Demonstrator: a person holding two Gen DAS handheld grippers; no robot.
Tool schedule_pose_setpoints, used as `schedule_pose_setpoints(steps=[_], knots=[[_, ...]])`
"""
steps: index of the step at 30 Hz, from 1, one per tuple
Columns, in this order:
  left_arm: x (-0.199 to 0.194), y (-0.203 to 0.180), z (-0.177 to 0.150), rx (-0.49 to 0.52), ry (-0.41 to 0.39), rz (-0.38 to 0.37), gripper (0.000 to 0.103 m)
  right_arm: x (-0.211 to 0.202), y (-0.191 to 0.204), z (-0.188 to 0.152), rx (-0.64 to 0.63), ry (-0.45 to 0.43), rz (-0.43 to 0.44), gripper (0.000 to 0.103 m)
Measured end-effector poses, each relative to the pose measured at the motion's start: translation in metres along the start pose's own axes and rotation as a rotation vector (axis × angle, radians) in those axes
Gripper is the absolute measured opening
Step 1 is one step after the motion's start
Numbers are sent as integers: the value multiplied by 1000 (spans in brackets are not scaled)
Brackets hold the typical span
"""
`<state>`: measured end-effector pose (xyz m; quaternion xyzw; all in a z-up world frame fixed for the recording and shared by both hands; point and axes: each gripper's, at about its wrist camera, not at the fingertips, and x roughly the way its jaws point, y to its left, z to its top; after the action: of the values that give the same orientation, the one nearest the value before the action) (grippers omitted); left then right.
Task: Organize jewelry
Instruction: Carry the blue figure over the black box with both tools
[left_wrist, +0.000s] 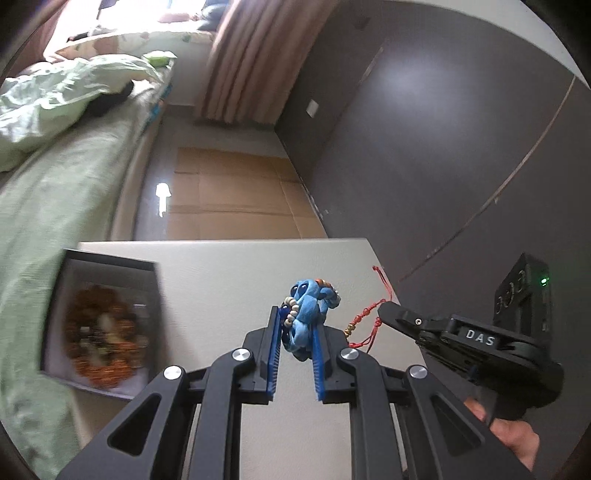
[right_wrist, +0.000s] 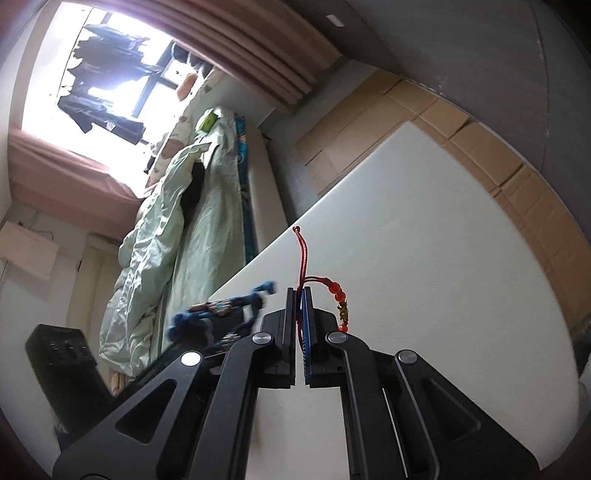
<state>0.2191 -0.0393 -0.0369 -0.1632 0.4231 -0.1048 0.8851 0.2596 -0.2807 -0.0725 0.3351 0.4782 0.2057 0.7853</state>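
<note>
Ribbed blue fingers (left_wrist: 275, 347) pinch knotted blue bracelet (left_wrist: 308, 317) with beads.

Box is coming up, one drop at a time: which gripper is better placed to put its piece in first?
Probably left: the left gripper, shut on the blue bracelet, is nearer the open box; the right gripper holds the red cord bracelet farther off.

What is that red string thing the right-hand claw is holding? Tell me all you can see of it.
The red cord bracelet is a thin braided red string carrying a few round red beads and a small gold charm. The right gripper is shut on the cord, holding it above the white table. A doubled, knotted tail sticks up past the fingertips; the beaded part loops out to one side. Nothing else touches it.
</note>
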Motion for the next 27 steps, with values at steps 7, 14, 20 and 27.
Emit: schedule_pose_setpoints(steps=[7,14,20,27], knots=[[-48,47,1,-97,-96,36,13,3,24,-7,-51,-29,71,4],[-58,94,-7,-179,-92,52,13,11,50,-21,-106,-29,133,4],[-58,126,-11,-255,-59,63,14,23,66,-30,-143,-24,108,4],[-75,146,-4,-298,-98,56,70,40,79,-38,-152,-12,133,4]])
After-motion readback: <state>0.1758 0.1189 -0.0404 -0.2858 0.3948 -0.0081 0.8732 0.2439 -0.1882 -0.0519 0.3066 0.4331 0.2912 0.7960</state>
